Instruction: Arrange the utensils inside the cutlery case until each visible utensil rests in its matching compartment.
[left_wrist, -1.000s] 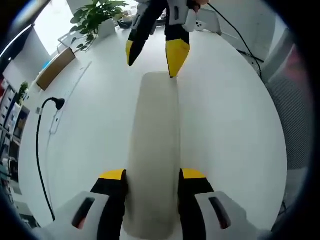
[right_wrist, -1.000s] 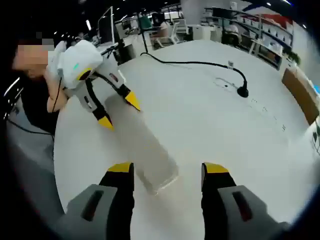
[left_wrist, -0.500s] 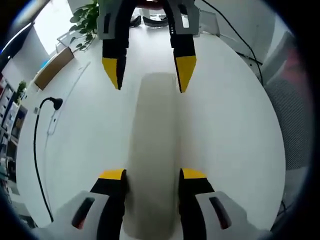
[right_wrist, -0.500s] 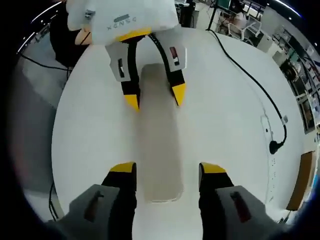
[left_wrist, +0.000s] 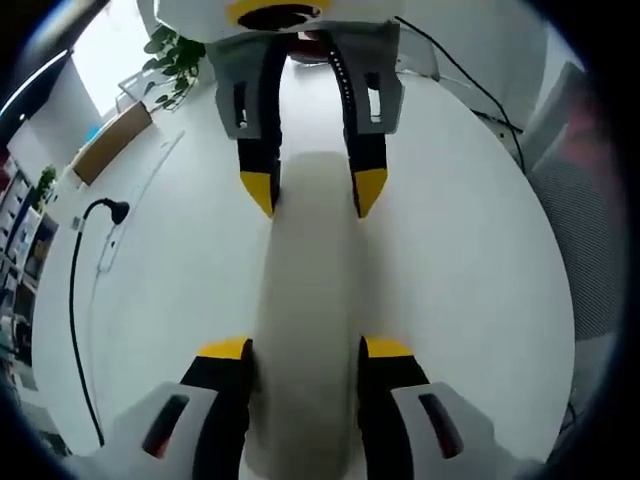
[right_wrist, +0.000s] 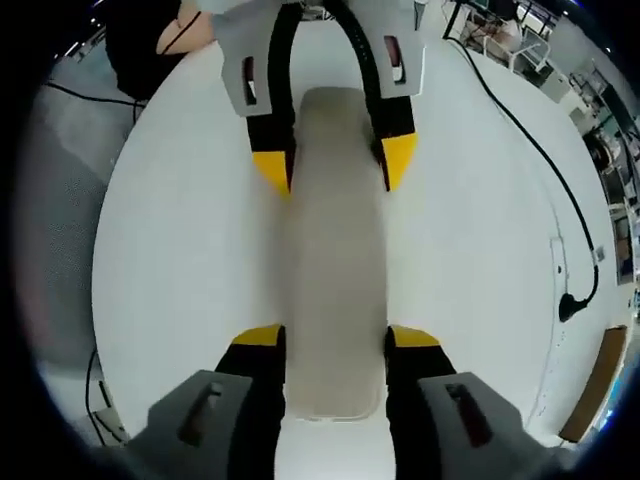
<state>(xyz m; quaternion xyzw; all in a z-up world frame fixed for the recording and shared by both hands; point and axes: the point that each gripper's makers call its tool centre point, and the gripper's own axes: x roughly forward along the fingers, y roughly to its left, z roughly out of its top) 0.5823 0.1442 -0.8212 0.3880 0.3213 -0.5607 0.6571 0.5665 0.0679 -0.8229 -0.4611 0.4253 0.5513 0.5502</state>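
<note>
A long, closed, pale beige cutlery case (left_wrist: 308, 270) lies on the white table (left_wrist: 460, 250). In the left gripper view, my left gripper (left_wrist: 305, 348) has its jaws pressed against both sides of the case's near end. My right gripper (left_wrist: 315, 190) reaches in from the top and straddles the far end. In the right gripper view, the case (right_wrist: 335, 250) runs straight ahead. The right gripper (right_wrist: 336, 335) has its jaws against the sides of one end, and the left gripper (right_wrist: 335, 163) clasps the other. No utensils are in sight; the case's inside is hidden.
A black cable with a plug (left_wrist: 110, 208) lies on the table to the left, near a wooden box (left_wrist: 110, 135) and a potted plant (left_wrist: 175, 55). Another black cable (right_wrist: 560, 250) curves along the table's right. A person's dark clothing (right_wrist: 150, 40) is at the table edge.
My right gripper has come down over the far end of the case and its jaws have narrowed onto the sides. The left gripper has kept its hold on the near end.
</note>
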